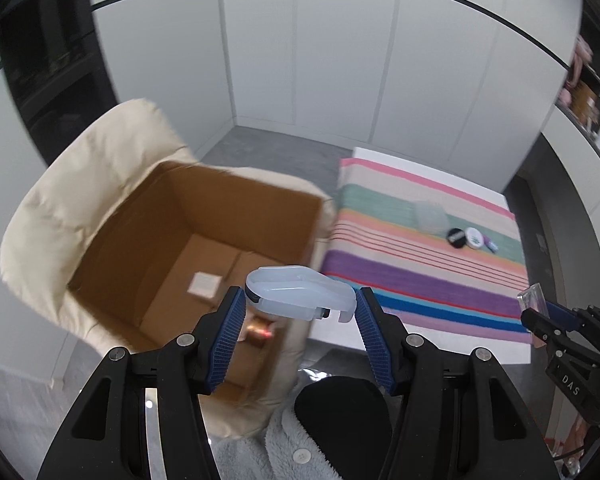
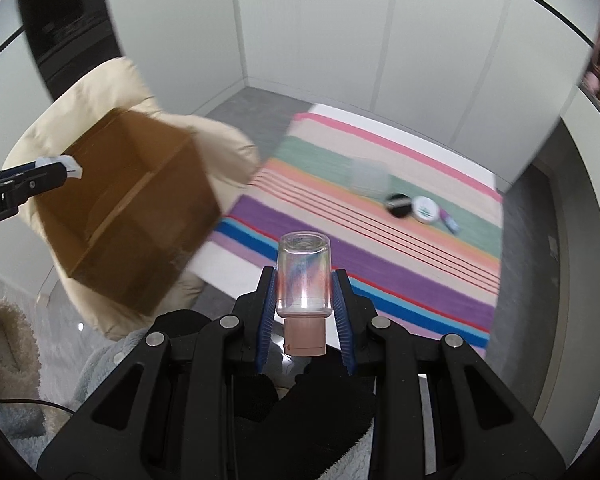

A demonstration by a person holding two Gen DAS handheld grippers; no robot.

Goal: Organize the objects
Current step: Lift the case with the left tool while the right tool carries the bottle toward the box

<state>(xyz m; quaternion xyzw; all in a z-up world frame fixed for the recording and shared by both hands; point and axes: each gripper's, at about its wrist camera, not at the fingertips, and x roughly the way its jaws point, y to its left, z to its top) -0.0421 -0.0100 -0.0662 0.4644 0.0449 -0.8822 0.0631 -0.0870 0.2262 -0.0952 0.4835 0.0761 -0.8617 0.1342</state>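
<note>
Left claw (image 1: 300, 312), closed on a translucent case (image 1: 300, 294), should clear the cardboard box (image 1: 204, 240) rim before releasing, while right claw (image 2: 304, 296) clamps a clear bottle (image 2: 304, 276).

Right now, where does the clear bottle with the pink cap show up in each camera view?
Left wrist view: the clear bottle sits at the far right edge, pinched in the right gripper.
Right wrist view: bottle at centre, between the blue fingers, cap toward the camera.
Shared landmark: the cardboard box, left of the striped cloth.
</note>
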